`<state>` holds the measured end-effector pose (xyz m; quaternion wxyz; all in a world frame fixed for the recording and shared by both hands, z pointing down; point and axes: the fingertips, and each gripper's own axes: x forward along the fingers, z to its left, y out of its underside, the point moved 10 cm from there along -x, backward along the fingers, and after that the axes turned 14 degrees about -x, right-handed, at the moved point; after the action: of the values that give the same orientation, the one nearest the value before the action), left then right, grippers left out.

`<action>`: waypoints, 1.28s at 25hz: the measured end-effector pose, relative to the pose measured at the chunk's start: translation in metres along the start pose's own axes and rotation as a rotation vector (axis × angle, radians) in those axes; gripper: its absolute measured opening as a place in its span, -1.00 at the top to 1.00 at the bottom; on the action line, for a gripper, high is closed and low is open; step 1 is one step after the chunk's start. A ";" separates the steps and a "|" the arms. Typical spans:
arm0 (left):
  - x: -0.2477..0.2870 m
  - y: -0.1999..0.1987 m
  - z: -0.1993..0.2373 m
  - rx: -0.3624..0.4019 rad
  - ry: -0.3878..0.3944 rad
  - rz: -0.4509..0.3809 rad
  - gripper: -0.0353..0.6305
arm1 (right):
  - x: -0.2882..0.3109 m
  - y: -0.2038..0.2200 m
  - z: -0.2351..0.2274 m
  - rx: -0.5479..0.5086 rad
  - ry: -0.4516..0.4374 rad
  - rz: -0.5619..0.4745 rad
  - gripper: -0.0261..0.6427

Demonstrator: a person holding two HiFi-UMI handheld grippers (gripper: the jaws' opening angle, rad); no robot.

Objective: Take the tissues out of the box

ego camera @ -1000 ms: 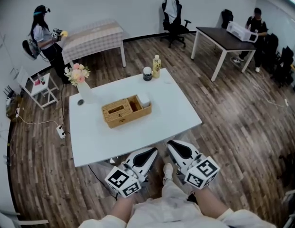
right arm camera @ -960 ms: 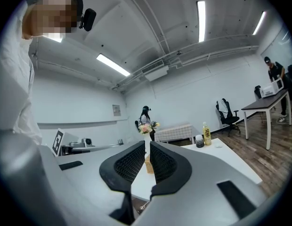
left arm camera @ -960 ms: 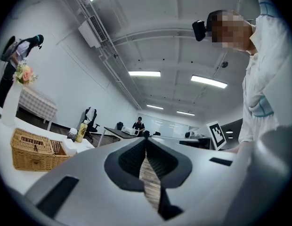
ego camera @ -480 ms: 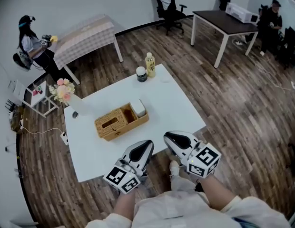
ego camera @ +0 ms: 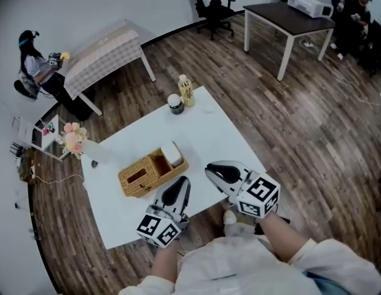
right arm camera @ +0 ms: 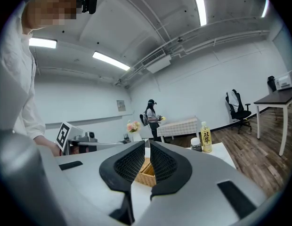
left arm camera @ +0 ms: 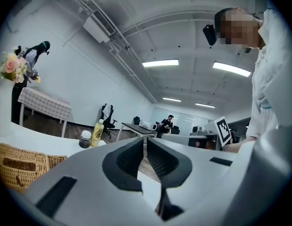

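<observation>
Two grippers: left gripper (ego camera: 182, 181), right gripper (ego camera: 210, 168) closed, empty.
Box (ego camera: 144, 176): untouched.
Next: open, pinch at slot (ego camera: 136, 177), lift straight.

Open table (ego camera: 209, 134) right of wicker box (ego camera: 141, 176), bottle (ego camera: 186, 91) and jar (ego camera: 175, 104) at far edge

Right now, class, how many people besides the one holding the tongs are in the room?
2. One person stands far left by the cloth-covered table; a second person is top right, past the dark table. More may be hidden.
</observation>
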<state>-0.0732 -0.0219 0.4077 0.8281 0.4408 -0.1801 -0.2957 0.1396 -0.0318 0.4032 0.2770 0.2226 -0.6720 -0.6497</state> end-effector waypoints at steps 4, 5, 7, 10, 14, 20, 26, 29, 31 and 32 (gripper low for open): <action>0.017 0.003 0.018 -0.006 -0.087 -0.027 0.76 | 0.014 0.001 -0.023 -0.011 -0.041 0.015 0.80; 0.020 0.004 0.021 -0.007 -0.114 -0.031 0.72 | 0.017 0.002 -0.028 -0.012 -0.055 0.018 0.80; 0.026 0.004 0.026 -0.004 -0.167 -0.037 0.67 | 0.023 0.004 -0.037 -0.014 -0.075 0.020 0.80; 0.035 0.008 0.039 -0.001 -0.227 -0.036 0.57 | 0.034 0.011 -0.050 -0.010 -0.092 0.029 0.80; 0.042 0.016 0.060 -0.022 -0.311 -0.025 0.46 | 0.051 0.022 -0.056 -0.010 -0.120 0.044 0.80; 0.054 0.019 0.093 -0.012 -0.449 0.076 0.29 | 0.076 0.031 -0.062 -0.014 -0.124 0.072 0.80; 0.065 0.022 0.122 -0.034 -0.524 0.133 0.16 | 0.090 0.037 -0.067 -0.005 -0.119 0.100 0.80; 0.068 0.024 0.132 -0.057 -0.547 0.149 0.13 | 0.095 0.039 -0.069 -0.005 -0.120 0.106 0.80; 0.071 0.023 0.137 -0.071 -0.562 0.157 0.11 | 0.099 0.038 -0.071 -0.004 -0.120 0.108 0.80; 0.072 0.023 0.139 -0.077 -0.570 0.163 0.10 | 0.100 0.037 -0.072 -0.003 -0.119 0.109 0.80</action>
<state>-0.0886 -0.1447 0.5059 0.7812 0.2926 -0.4288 -0.3468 0.1147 -0.1491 0.4487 0.2721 0.1464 -0.6973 -0.6468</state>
